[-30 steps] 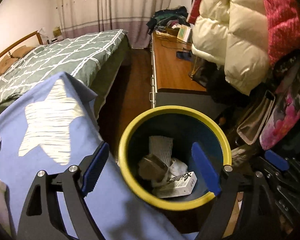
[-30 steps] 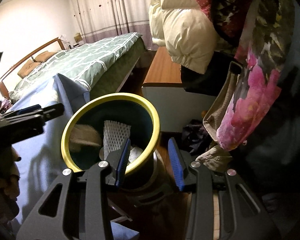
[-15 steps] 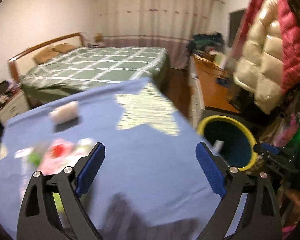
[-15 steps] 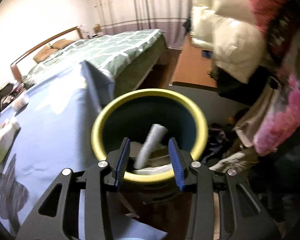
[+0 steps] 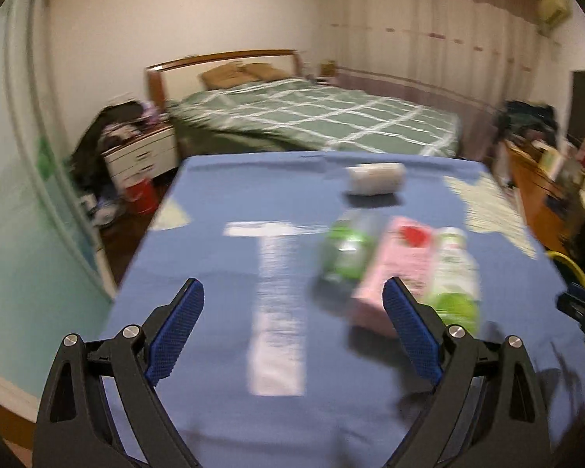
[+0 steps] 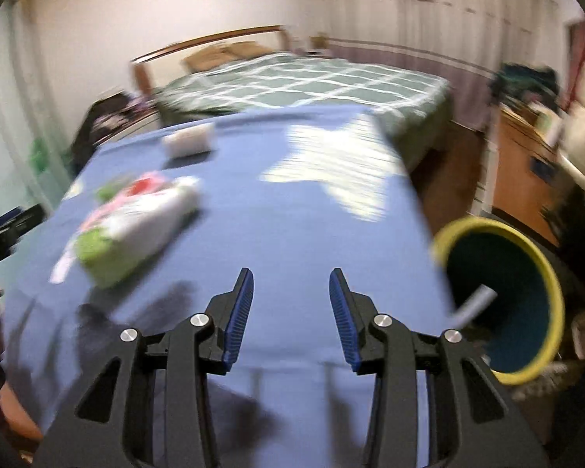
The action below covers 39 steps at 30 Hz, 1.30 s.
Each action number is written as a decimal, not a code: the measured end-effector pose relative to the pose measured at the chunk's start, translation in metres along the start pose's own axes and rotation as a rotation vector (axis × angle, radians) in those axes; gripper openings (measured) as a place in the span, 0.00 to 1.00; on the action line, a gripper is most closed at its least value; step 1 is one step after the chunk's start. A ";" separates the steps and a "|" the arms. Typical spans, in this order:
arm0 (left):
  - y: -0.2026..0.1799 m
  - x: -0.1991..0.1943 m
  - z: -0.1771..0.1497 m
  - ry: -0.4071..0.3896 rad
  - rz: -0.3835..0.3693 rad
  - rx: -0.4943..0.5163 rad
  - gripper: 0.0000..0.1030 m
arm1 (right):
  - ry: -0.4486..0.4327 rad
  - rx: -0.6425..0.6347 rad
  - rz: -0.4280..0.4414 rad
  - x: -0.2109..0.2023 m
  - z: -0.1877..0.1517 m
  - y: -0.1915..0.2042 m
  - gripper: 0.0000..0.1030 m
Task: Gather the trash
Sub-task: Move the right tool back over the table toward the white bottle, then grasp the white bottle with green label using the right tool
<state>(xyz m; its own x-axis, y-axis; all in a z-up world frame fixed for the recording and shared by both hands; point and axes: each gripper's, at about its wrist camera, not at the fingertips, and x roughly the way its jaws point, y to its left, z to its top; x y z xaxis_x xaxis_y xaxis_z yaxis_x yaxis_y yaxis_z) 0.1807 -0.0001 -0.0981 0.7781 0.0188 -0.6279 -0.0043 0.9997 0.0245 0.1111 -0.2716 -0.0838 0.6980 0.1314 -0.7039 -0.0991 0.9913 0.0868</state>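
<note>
Both views are motion-blurred. A blue cloth covers the table [image 5: 222, 241]. On it lie a pink carton [image 5: 394, 273], a green-and-white bottle [image 5: 454, 277], a green-labelled bottle [image 5: 345, 249] and a white roll [image 5: 376, 178]. My left gripper [image 5: 292, 323] is wide open and empty above the cloth, the carton just by its right finger. My right gripper [image 6: 290, 312] is open and empty over the cloth [image 6: 292, 214]. The yellow-rimmed blue trash bin [image 6: 503, 300] stands off the table's right edge, with a grey tube [image 6: 475, 306] inside. The bottle pile [image 6: 136, 222] lies to the left.
A green checked bed [image 5: 312, 117] stands behind the table. A white nightstand [image 5: 140, 156] and a red bucket [image 5: 140, 195] are at the left. A wooden desk [image 6: 522, 163] with clutter runs along the right, beyond the bin.
Both grippers swung left from over the bin to over the table. The left now faces the bottles and carton. The right gripper's jaws opened wider; the bin moved to its right edge.
</note>
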 end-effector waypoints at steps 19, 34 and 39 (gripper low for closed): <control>0.038 0.044 -0.013 0.023 0.059 -0.078 0.89 | 0.076 -0.154 0.119 0.047 0.011 0.124 0.47; 0.033 0.044 -0.014 0.025 0.069 -0.072 0.89 | -0.010 -0.003 0.042 0.033 0.014 0.062 0.48; 0.032 0.044 -0.014 0.023 0.067 -0.078 0.89 | 0.009 -0.028 0.028 0.039 0.013 0.071 0.50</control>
<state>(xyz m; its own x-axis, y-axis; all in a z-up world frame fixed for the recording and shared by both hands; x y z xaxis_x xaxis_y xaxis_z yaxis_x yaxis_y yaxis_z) 0.2058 0.0331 -0.1357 0.7595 0.0855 -0.6449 -0.1061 0.9943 0.0069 0.1405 -0.1960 -0.0966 0.6887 0.1588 -0.7075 -0.1385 0.9866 0.0867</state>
